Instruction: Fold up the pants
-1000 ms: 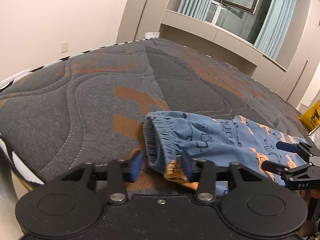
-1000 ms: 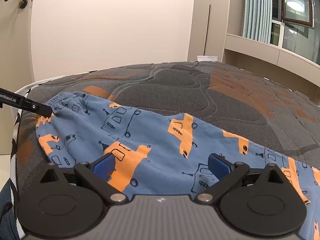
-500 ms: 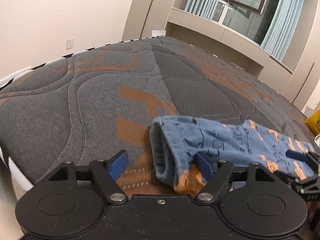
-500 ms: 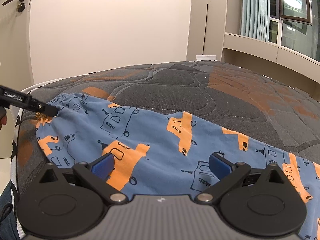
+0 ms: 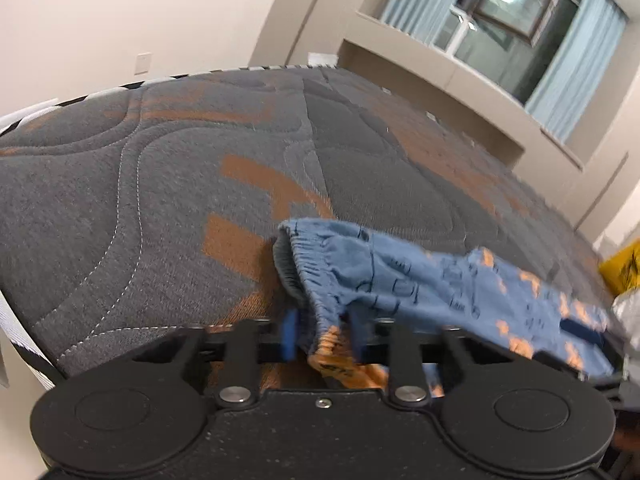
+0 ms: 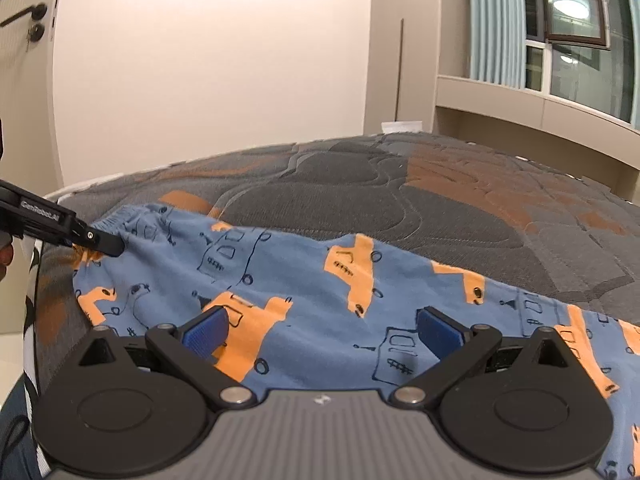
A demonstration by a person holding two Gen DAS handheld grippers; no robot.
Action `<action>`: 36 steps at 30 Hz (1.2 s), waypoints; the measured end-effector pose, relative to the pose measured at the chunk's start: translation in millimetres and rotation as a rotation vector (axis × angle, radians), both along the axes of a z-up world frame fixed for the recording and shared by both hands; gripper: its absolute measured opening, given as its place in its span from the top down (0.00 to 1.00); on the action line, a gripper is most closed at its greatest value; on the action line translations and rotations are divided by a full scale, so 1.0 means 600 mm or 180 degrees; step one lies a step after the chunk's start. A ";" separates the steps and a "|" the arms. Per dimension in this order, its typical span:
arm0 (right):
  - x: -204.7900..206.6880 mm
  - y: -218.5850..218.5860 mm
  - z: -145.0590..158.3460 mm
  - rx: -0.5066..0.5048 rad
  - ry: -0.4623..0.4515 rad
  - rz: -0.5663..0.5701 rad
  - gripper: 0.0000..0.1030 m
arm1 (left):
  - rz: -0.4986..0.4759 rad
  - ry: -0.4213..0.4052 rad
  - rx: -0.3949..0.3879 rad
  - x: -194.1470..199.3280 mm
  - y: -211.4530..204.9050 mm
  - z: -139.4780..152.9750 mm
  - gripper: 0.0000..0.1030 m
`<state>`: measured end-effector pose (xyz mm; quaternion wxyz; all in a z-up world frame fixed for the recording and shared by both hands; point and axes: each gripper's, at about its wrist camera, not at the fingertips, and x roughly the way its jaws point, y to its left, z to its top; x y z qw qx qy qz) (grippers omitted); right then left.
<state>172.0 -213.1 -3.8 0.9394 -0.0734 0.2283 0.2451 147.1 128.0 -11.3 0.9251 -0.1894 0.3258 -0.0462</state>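
Blue pants (image 6: pixel 304 280) with orange truck prints lie spread along the near edge of the grey and orange quilted mattress (image 6: pixel 360 196). In the left wrist view their elastic waistband (image 5: pixel 316 264) bunches at the near edge. My left gripper (image 5: pixel 322 334) is closing, and a corner of the waistband is pinched between its blue pads. One of its fingers (image 6: pixel 100 242) shows at the waistband in the right wrist view. My right gripper (image 6: pixel 322 332) hovers open over the middle of the pants, with flat cloth under it and nothing gripped.
The mattress edge (image 5: pixel 24 344) drops off close on the left. A yellow object (image 5: pixel 624 268) sits at the far right. A door (image 6: pixel 24 60) stands at the left, and a window ledge (image 6: pixel 540 108) runs behind the bed.
My left gripper's jaws first spread wider, then narrowed around the waistband corner. The view rolled slightly. The right gripper stayed open in place over the pants.
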 end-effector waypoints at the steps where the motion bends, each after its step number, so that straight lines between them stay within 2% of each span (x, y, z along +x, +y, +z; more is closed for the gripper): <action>1: -0.004 -0.003 0.002 0.0035 -0.0010 -0.0025 0.00 | -0.0002 -0.0044 0.0058 -0.002 -0.004 0.004 0.84; 4: -0.014 -0.016 0.005 0.0095 0.0019 -0.0113 0.00 | -0.0013 -0.0226 0.0216 -0.017 -0.015 0.016 0.86; 6: -0.020 -0.022 0.004 0.0079 0.0054 -0.0192 0.00 | 0.0021 -0.0340 0.0185 -0.026 -0.005 0.025 0.86; 9: -0.030 -0.027 0.003 0.0057 0.0081 -0.0246 0.00 | 0.0100 -0.0407 0.0076 -0.034 0.028 0.033 0.86; 15: -0.041 -0.017 0.005 0.0052 0.0133 -0.0204 0.00 | 0.0448 -0.0506 0.0163 -0.045 0.107 0.049 0.87; 17: -0.042 -0.011 0.006 0.0050 0.0144 -0.0162 0.00 | 0.0570 -0.0508 0.0244 -0.046 0.132 0.053 0.88; 18: -0.043 -0.007 0.006 0.0033 0.0137 -0.0148 0.00 | 0.0616 -0.0498 0.0249 -0.044 0.143 0.054 0.96; 20: -0.042 -0.004 0.004 -0.0022 0.0137 -0.0146 0.00 | 0.0679 -0.0453 0.0248 -0.032 0.162 0.051 0.95; 22: -0.038 -0.006 0.001 -0.0084 0.0168 -0.0140 0.00 | 0.0582 -0.0345 0.0210 -0.020 0.172 0.043 0.95; 25: -0.029 -0.037 -0.001 -0.0187 0.0217 -0.0136 0.00 | 0.0528 -0.0303 0.0288 -0.019 0.156 0.035 0.92; 28: -0.008 -0.092 -0.007 -0.0291 0.0370 -0.0348 0.00 | 0.0539 -0.0369 0.0466 -0.035 0.131 0.042 0.71; 30: -0.005 -0.139 -0.011 -0.0259 0.0435 -0.0543 0.00 | 0.0584 -0.0381 0.0510 -0.046 0.117 0.044 0.44; 33: -0.018 -0.199 -0.008 -0.0307 0.0331 -0.0833 0.00 | 0.0753 -0.0446 0.0680 -0.073 0.093 0.059 0.29; 34: -0.024 -0.216 -0.008 -0.0364 0.0282 -0.0937 0.00 | 0.0782 -0.0491 0.0754 -0.081 0.083 0.066 0.27; 36: -0.028 -0.249 -0.010 -0.0477 0.0263 -0.1140 0.00 | 0.0764 -0.0626 0.0874 -0.093 0.056 0.084 0.16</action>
